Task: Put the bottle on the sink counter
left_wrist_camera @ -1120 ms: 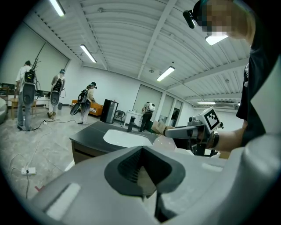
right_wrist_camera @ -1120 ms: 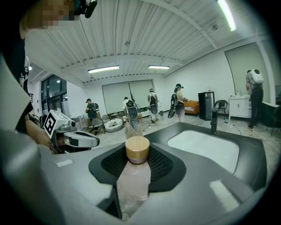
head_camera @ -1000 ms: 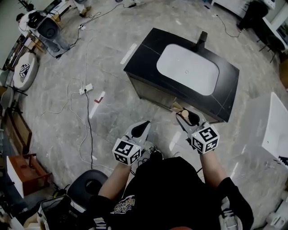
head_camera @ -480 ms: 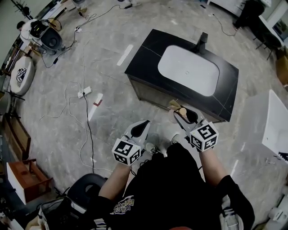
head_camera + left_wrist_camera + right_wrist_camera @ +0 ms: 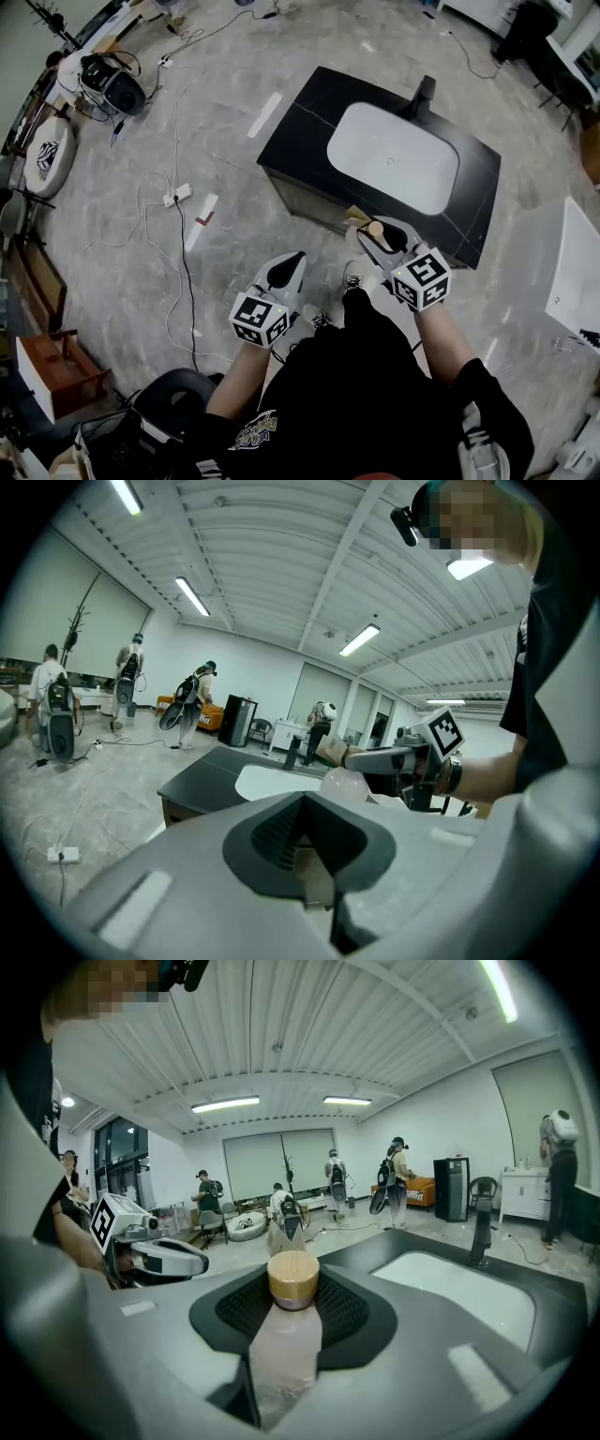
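head view, bottle (image 5: 372,231) near counter (image 5: 300,161) edge

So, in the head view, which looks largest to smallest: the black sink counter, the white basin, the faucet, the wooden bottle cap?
1. Black sink counter, largest.
2. White basin.
3. Faucet.
4. Wooden bottle cap, smallest, even though it seems nearer the camera, so its true size against the faucet stays unsure.

Surface: the black surface (image 5: 296,127) lay bare left and right of the basin.
Basin: the white basin (image 5: 394,150) filled the middle as an open hollow.
Faucet: the faucet (image 5: 424,92) stood upright at the far edge.
Approach: the right gripper (image 5: 381,244), clamped on the bottle (image 5: 374,228), was just beside the near edge.
Floor: cables (image 5: 178,234) lay well apart at the left.
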{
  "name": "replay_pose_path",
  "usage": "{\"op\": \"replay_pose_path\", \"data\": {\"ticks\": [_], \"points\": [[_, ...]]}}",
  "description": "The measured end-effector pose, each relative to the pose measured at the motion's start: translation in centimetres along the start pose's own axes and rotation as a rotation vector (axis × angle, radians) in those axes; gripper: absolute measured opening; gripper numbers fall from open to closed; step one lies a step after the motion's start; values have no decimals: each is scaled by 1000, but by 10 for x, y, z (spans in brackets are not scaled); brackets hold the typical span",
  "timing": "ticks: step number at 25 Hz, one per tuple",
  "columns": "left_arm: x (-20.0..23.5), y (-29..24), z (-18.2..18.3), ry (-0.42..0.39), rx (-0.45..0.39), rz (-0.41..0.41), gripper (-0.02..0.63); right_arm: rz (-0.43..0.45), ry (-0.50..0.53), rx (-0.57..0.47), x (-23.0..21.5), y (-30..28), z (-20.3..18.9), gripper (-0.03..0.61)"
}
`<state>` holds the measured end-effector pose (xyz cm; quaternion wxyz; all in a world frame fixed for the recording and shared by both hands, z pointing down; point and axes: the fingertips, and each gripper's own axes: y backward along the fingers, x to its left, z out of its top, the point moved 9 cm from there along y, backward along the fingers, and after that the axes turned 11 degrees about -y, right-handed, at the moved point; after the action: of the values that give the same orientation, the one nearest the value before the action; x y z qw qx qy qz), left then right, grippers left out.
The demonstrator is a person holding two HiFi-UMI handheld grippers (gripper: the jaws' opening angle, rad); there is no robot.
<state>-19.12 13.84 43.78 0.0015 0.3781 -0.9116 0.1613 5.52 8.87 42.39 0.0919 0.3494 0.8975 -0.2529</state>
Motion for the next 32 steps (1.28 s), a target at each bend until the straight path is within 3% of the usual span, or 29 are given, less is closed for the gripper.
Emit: {"op": "replay_pose_path", "data": {"ticks": [32], "points": [[24,-136,55,-5,-12,134,0,128,39,29,-138,-51,72,164]]}}
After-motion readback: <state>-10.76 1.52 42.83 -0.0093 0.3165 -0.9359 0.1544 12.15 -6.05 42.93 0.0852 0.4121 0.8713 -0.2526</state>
